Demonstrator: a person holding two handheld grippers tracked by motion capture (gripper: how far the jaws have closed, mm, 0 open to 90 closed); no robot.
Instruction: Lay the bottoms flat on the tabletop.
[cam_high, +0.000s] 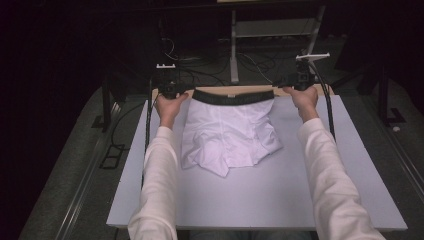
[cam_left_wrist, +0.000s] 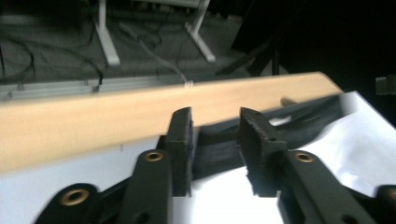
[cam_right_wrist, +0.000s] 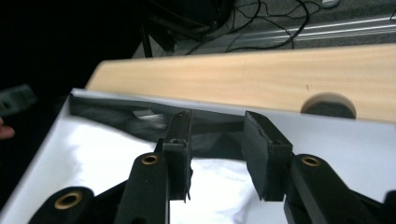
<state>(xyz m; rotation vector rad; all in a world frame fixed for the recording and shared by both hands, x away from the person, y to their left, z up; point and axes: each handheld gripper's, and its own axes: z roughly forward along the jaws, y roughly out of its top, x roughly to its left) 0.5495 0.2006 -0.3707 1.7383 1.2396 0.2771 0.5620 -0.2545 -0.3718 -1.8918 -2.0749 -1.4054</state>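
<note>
High view: the white boxer briefs (cam_high: 227, 135) lie flat on the tabletop (cam_high: 280, 200), dark waistband (cam_high: 233, 96) at its far edge, the left tongs (cam_high: 170, 90) and right tongs (cam_high: 299, 82) spread at either waistband end, pinching nothing, probably releasing it laid straight.

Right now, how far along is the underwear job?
Done: the white boxer briefs lie spread on the table, black waistband stretched along the far edge. In hand: the left gripper and right gripper sit at the waistband's two ends, jaws apart, nothing pinched. Left: no fold shows; the legs are rumpled.
</note>
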